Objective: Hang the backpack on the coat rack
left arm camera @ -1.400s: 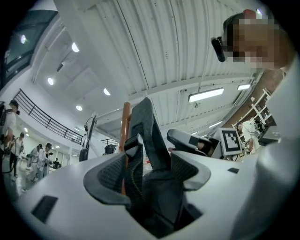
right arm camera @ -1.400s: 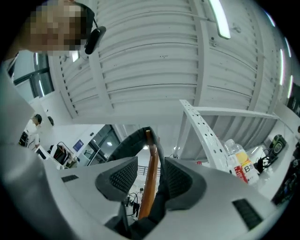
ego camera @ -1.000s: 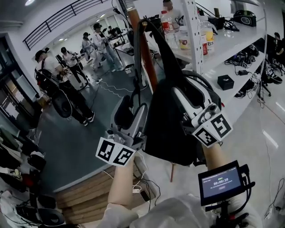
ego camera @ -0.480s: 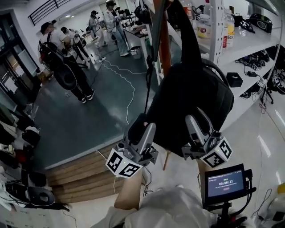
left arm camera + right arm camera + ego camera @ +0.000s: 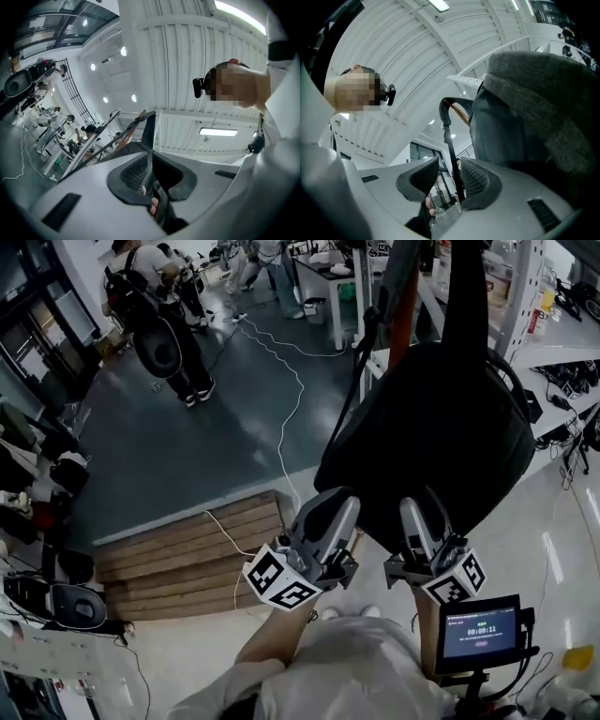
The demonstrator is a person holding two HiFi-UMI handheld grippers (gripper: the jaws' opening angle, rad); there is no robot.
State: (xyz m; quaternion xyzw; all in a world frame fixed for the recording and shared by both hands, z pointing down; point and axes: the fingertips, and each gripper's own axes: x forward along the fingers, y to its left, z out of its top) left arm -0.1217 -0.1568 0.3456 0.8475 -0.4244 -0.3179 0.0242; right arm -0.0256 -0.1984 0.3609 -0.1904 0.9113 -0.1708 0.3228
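The backpack [image 5: 422,437] now hangs on the rack [image 5: 403,306], centre right. Your left tool [image 5: 339,507] and right tool [image 5: 419,512] have dropped beneath it. The left has just clamped on a strap [image 5: 148,140]. The right stands apart, with another strap between its jaws. The hang looks complete, so release the strap.

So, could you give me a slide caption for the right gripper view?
Right gripper, jaws apart, with a thin black strap running between them, beside the hanging backpack.
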